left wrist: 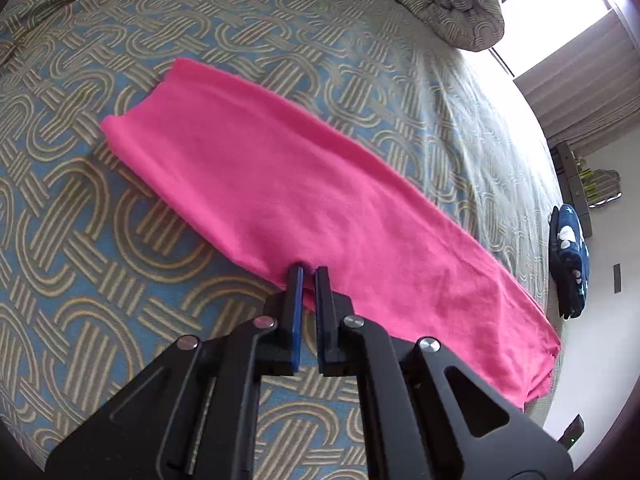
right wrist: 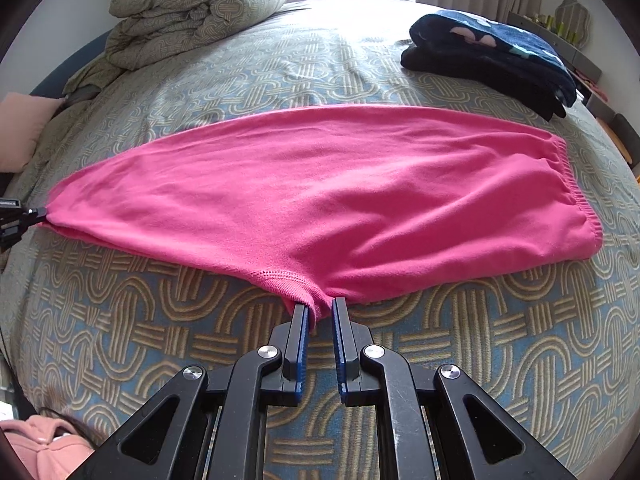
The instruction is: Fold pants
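The pink pants (left wrist: 288,196) lie flat on the patterned bedspread, folded lengthwise into one long band. In the right wrist view the pants (right wrist: 320,192) run left to right, with the elastic waistband (right wrist: 576,200) at the right end. My left gripper (left wrist: 309,276) is shut on the near edge of the pants at the leg end; it also shows at the far left of the right wrist view (right wrist: 38,213). My right gripper (right wrist: 320,306) has its jaws narrowly apart around a bunch of fabric at the crotch corner, touching it.
A folded dark blue patterned garment (right wrist: 492,56) lies at the far right of the bed (right wrist: 160,320). A rolled duvet (right wrist: 188,8) sits at the back left. A pink pillow (right wrist: 24,128) lies at the left edge. The bed's edge and a wall are to the right in the left wrist view.
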`<state>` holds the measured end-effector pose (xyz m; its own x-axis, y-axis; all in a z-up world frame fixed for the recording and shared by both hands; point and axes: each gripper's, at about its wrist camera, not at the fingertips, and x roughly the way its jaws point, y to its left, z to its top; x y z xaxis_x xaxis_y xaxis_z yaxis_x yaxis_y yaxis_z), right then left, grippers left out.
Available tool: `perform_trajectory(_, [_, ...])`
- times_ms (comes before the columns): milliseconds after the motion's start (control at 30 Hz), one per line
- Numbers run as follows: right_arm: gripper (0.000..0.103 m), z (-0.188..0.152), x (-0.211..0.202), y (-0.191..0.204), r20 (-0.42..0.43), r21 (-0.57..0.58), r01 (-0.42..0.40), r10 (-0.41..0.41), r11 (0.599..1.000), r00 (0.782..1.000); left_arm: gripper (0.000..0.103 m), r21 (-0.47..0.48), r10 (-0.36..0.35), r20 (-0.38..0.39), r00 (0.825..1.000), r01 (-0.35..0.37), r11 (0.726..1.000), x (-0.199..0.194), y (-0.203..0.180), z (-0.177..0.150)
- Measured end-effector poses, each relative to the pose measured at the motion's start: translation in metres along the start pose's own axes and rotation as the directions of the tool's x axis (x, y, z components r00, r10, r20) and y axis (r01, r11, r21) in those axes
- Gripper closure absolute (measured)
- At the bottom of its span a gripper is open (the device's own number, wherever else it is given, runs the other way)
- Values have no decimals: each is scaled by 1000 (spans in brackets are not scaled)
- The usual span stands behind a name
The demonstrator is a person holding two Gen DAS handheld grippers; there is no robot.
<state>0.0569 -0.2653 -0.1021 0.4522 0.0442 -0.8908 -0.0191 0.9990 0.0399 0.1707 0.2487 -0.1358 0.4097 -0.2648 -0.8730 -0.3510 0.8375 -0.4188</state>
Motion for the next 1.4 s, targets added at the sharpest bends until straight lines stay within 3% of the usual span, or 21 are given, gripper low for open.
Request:
perform_trajectory(133, [89,-4,-6,5,-5,-65,49,-50,997,999,95,-83,-41,-10,999,40,996,4,19,-4])
perform_trajectory(200, [88,-6,-7,2,-33,-70,65,-67,995,997,88,-103,-29,2,1000,29,994,0,27,-2])
perform_trajectory(267, [87,-7,-7,0,-58,-83,89,-94,993,994,72,-133,-4,37,999,9,991,-9,36,1])
perform_trajectory(367, [86,-5,-16,-1,-43,-96,104,-109,990,993,69,-195,3,91,996,15,981,-21,49,12])
perform_trajectory(533, [80,11,-27,21,9,-110,24,-24,994,1000,60,-265,37,95,995,-10,964,-23,71,28])
perform_trajectory(700, [78,19,-20,61,17,-207,-11,15,978,1000,57,-376,-33,92,995,65,924,-13,91,38])
perform_trajectory(733, [78,18,-18,67,14,-227,-16,19,974,1000,58,-376,-42,100,994,77,924,-13,91,42])
perform_trajectory(767, [77,16,-17,71,10,-240,-17,20,971,1000,84,-363,-47,110,993,84,928,-12,88,46])
perform_trajectory(800, [77,15,-16,73,7,-247,-15,18,969,1000,99,-342,-43,121,992,82,936,-13,86,51])
perform_trajectory(933, [77,15,-15,69,6,-216,-1,2,976,1000,100,-275,-16,216,976,76,958,-36,78,72])
perform_trajectory(1000, [77,14,-16,61,2,-184,6,-6,983,1000,100,-274,74,234,969,-7,962,-43,82,79])
perform_trajectory(1100, [77,13,-14,49,-5,-142,19,-20,990,1000,100,-328,156,210,965,-80,941,-45,102,76])
perform_trajectory(1200, [77,12,-13,37,-19,-102,21,-23,995,1000,100,-380,103,207,973,-17,925,-47,119,59])
perform_trajectory(1300, [77,13,-15,29,-19,-67,38,-39,997,999,84,-390,54,156,986,11,921,-43,124,44])
perform_trajectory(1367, [77,17,-15,20,-16,-36,49,-50,998,999,64,-377,9,132,991,42,925,-39,117,33])
perform_trajectory(1400, [77,19,-16,16,-12,-20,57,-57,998,998,60,-364,-19,119,993,61,930,-36,111,28])
